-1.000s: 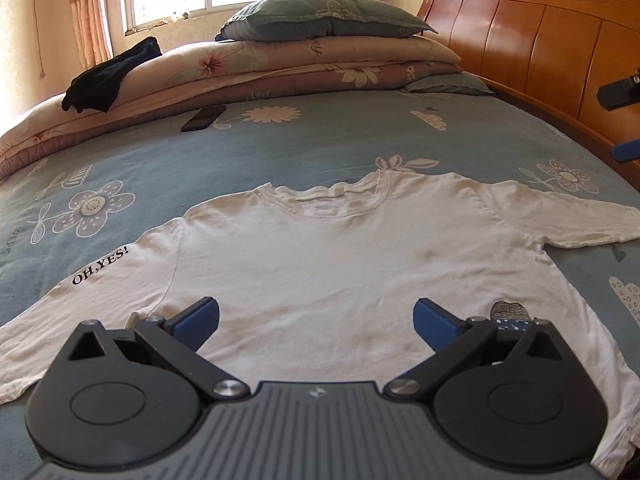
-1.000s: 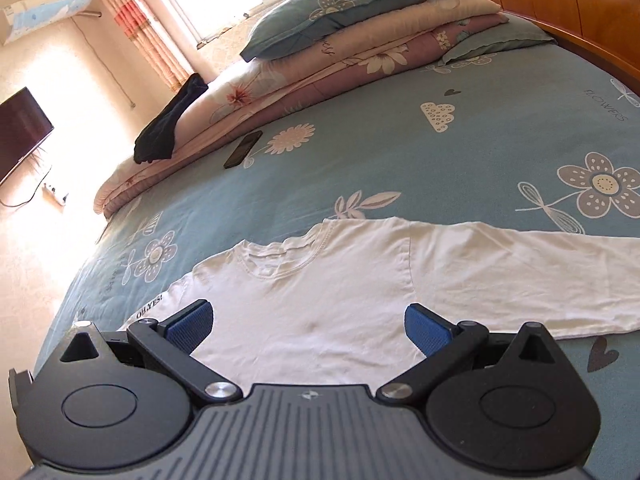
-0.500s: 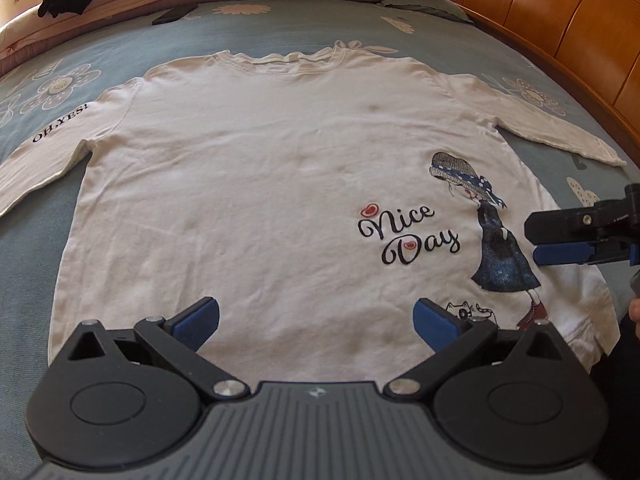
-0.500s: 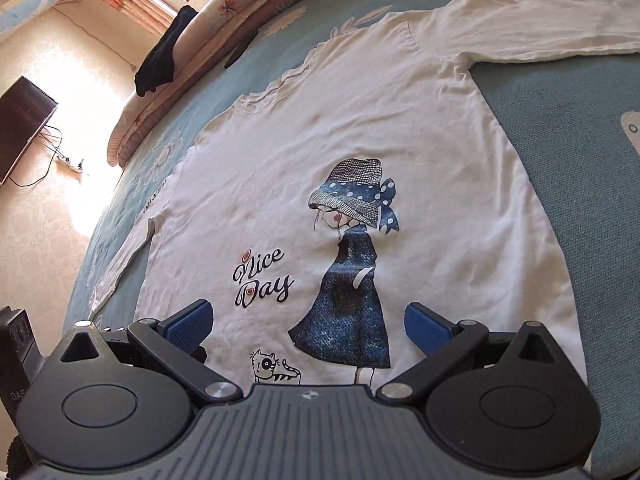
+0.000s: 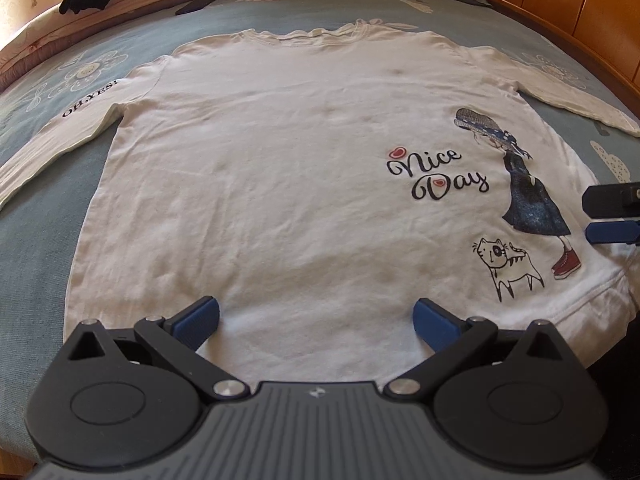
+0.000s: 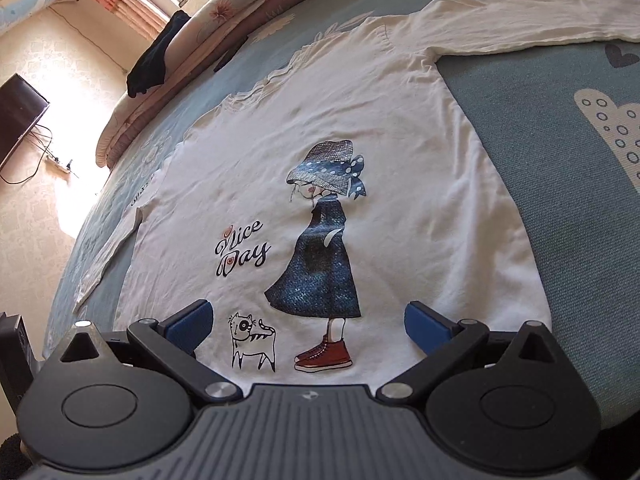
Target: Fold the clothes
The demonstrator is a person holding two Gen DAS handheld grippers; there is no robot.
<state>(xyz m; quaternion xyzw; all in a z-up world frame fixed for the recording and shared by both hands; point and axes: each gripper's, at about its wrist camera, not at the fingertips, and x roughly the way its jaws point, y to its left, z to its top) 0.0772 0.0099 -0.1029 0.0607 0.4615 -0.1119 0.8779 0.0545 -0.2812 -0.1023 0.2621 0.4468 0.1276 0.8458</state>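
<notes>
The white long-sleeved shirt [image 5: 280,184] lies spread face-up on the bed [image 5: 36,264], sleeves out (ready for a first fold, I judge), so the left tool [image 5: 316,320] and right tool [image 6: 306,322] hover released, empty-jawed, over its hem.

Left gripper [image 5: 316,318]: jaws spread wide, blue pads [image 5: 198,320] empty, filling the lower frame. Right gripper [image 6: 306,316]: jaws equally wide, nothing between them. In the left wrist view its fingertips enter at the right edge, stacked.
</notes>
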